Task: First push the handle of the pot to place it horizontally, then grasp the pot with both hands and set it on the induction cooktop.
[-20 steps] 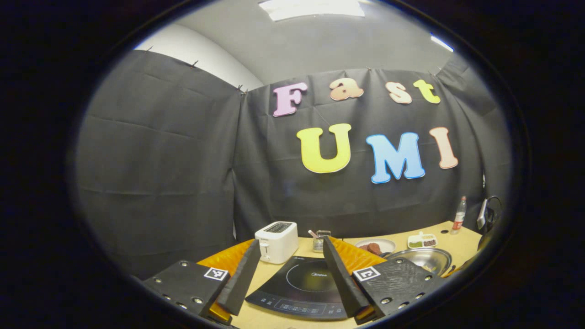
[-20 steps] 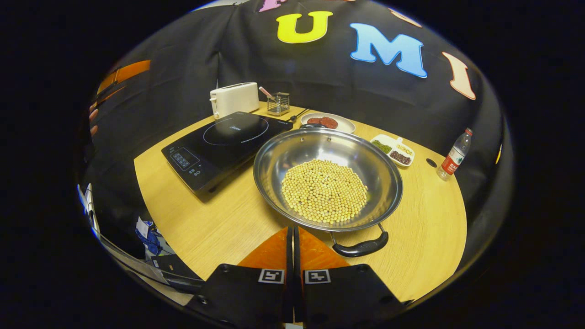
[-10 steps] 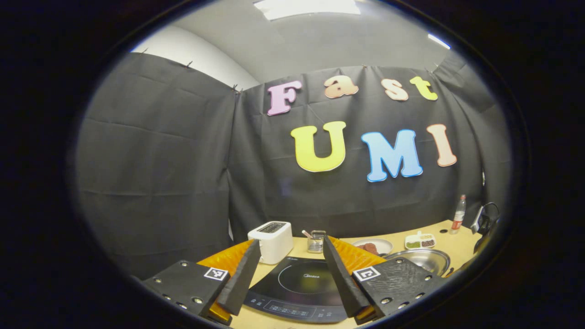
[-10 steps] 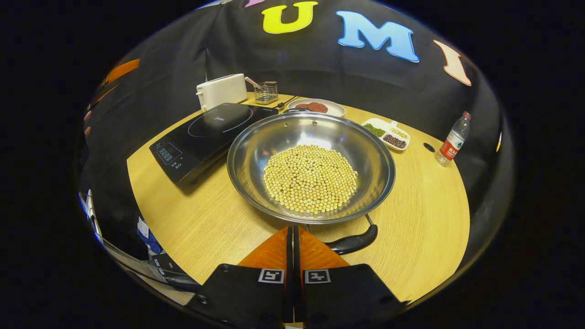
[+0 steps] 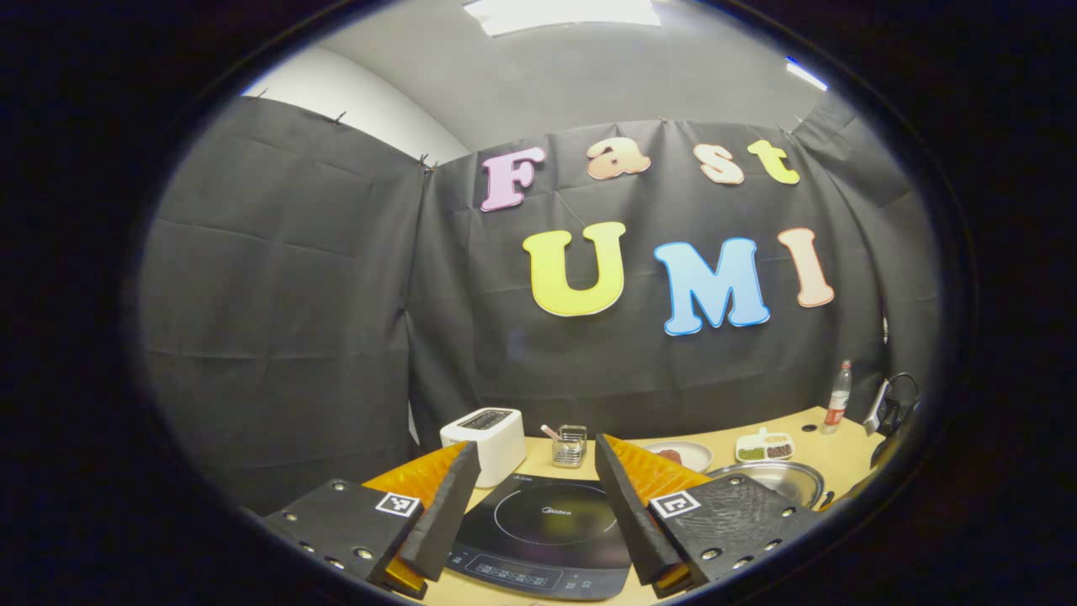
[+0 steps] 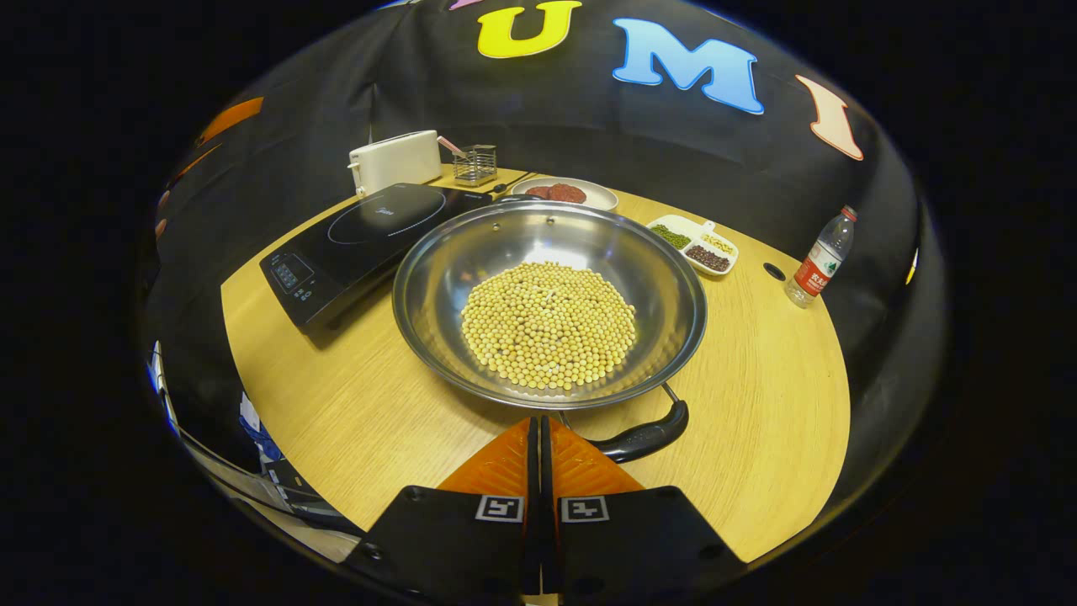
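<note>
A wide steel pot [image 6: 437,295] holding a heap of yellow beans [image 6: 549,324] sits mid-table in the right gripper view, its near black handle [image 6: 644,436] pointing toward me. My right gripper [image 6: 538,425] is shut with nothing between its fingers, its tips just left of that handle. The black induction cooktop [image 6: 362,244] lies left of the pot. In the left gripper view my left gripper [image 5: 534,463] stands open above the cooktop [image 5: 547,530], and the pot's rim [image 5: 778,475] peeks out at the right.
A white toaster [image 6: 395,160], a wire holder [image 6: 475,164], a plate of red food [image 6: 564,194] and a divided dish [image 6: 698,248] line the table's back. A water bottle [image 6: 816,261] stands at the right. The round wooden table [image 6: 782,404] drops off near me.
My right gripper has moved closer to the pot, its tips now beside the near handle. The left gripper has drifted, so the cooktop and toaster sit further left in its view.
</note>
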Available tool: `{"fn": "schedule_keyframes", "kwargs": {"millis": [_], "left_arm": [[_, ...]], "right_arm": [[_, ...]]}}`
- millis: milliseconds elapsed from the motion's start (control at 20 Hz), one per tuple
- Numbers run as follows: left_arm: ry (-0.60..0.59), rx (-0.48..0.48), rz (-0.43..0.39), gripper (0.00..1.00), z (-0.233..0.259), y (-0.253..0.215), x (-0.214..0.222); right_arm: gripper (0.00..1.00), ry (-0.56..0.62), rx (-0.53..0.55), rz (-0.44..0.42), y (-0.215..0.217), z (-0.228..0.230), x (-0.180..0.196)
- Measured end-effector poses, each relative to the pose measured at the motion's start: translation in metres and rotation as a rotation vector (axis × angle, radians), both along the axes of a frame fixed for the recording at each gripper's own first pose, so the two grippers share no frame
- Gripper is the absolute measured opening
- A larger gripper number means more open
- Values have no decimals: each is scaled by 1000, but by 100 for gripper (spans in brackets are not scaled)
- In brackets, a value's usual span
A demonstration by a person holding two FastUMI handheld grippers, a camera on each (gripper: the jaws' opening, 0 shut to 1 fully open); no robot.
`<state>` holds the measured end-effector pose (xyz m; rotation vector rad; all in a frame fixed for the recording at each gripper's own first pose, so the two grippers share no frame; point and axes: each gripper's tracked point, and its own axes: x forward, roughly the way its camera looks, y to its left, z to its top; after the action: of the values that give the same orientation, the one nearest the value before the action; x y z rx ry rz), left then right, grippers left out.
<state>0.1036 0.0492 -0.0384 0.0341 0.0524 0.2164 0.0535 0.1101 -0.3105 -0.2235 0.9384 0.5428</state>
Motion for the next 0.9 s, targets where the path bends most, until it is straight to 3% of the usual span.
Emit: {"fn": "schedule_keyframes", "kwargs": {"millis": [900], "left_arm": [[34, 11, 6, 81, -14, -22, 13]], "right_arm": [[2, 3, -36, -94, -52, -13, 55]]}}
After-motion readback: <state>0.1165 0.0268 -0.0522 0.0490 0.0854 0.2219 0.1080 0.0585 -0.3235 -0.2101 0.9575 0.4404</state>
